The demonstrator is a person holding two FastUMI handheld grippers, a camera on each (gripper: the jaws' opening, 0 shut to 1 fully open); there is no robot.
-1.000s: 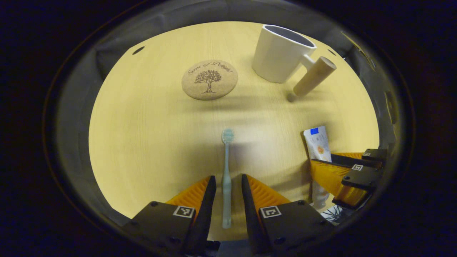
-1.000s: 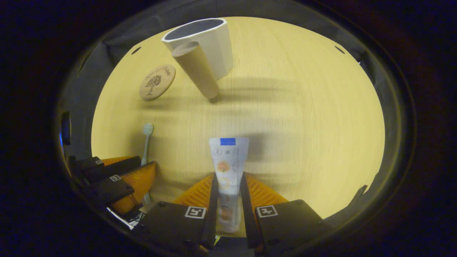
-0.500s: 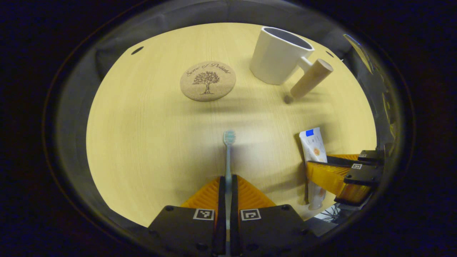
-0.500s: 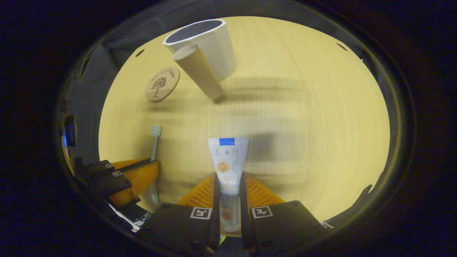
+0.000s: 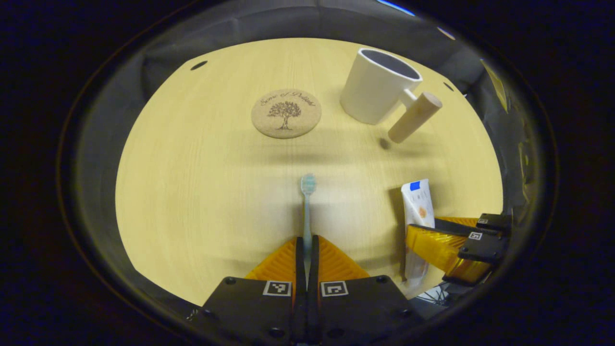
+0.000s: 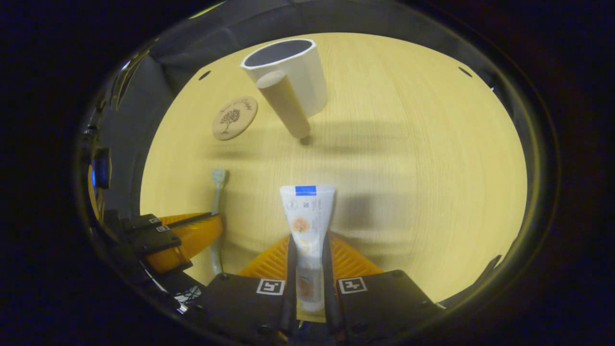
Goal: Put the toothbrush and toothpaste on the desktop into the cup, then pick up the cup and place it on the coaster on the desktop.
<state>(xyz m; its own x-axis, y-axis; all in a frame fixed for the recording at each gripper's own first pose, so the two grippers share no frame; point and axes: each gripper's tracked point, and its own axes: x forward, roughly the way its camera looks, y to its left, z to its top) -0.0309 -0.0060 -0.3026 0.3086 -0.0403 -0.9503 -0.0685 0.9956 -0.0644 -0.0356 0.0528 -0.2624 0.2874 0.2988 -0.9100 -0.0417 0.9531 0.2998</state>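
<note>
My left gripper (image 5: 306, 245) is shut on the handle of a pale blue toothbrush (image 5: 307, 202), whose head points forward over the wooden desktop (image 5: 192, 182). My right gripper (image 6: 308, 245) is shut on a white toothpaste tube (image 6: 306, 211) with a blue mark at its far end. Both are held above the desktop. A white cup (image 5: 377, 86) with a thick wooden handle (image 5: 414, 117) stands at the far right in the left gripper view, and left of it lies a round cork coaster (image 5: 286, 113). The right gripper view has the cup (image 6: 293, 72) far ahead and the coaster (image 6: 235, 117) to its left.
Each view catches the other gripper at its side: the right gripper (image 5: 456, 242) with the toothpaste tube (image 5: 417, 211), the left gripper (image 6: 168, 238) with the toothbrush (image 6: 217, 192). Dark cloth walls ring the desktop (image 6: 408, 168), with small dark holes near its far corners.
The left gripper's fingers closed on the toothbrush handle. Both grippers have risen and drawn back a little with their objects, so cup and coaster look smaller.
</note>
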